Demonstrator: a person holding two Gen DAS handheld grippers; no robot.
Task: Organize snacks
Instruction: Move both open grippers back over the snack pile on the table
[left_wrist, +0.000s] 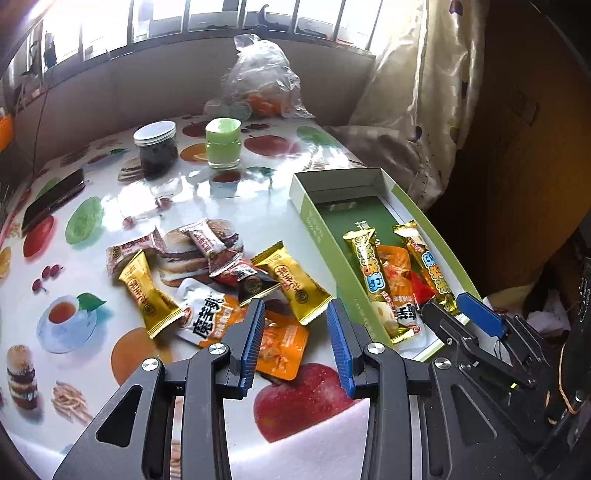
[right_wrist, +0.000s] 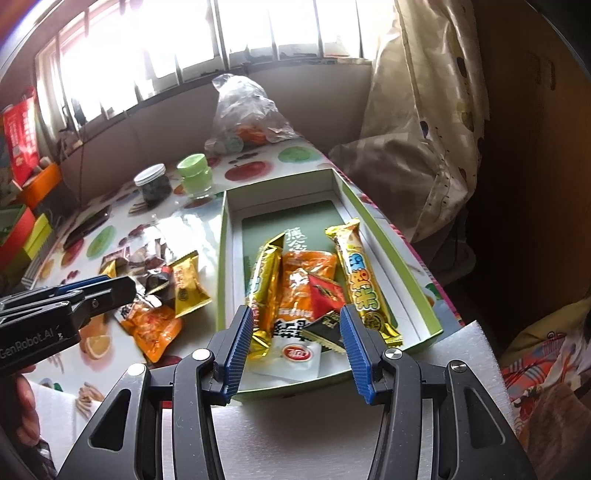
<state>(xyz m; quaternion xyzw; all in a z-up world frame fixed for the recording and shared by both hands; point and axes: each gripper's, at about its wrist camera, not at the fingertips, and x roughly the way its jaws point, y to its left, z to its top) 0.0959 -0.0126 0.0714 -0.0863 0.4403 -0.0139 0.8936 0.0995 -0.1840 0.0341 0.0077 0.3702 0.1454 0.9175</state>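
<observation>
While I look through the left wrist view, my left tool (left_wrist: 295, 325) hangs released over the loose snack pile (left_wrist: 218, 273) on the counter (left_wrist: 306, 443), with nothing between its blue pads. Just under it lies an orange pouch (left_wrist: 280, 347), and a gold candy (left_wrist: 291, 280) sits a bit farther. These packets look light, soft and crinkly, and I think the shiny wrap could slip. I would pinch a packet across its flat sealed end, not its puffy middle. The green box (left_wrist: 321, 229) is to the right, and some snacks are already inside it at the near end. Far off stand a dark jar (left_wrist: 155, 147), a green jar (left_wrist: 222, 142) and a clear plastic bag (left_wrist: 262, 77). A phone (left_wrist: 51, 199) lies at the far left. None of them block my way.

Now the right wrist view. My right tool (right_wrist: 297, 332) is also released and empty, hanging over the near end of the green box (right_wrist: 399, 258). Below it are two long gold bars (right_wrist: 364, 280), an orange pack (right_wrist: 306, 284) and a small dark packet (right_wrist: 325, 326). The far half of the box is bare. The left tool (right_wrist: 110, 291) shows at the left, over the pile. I think the box's near wall could catch a packet coming in low.
</observation>
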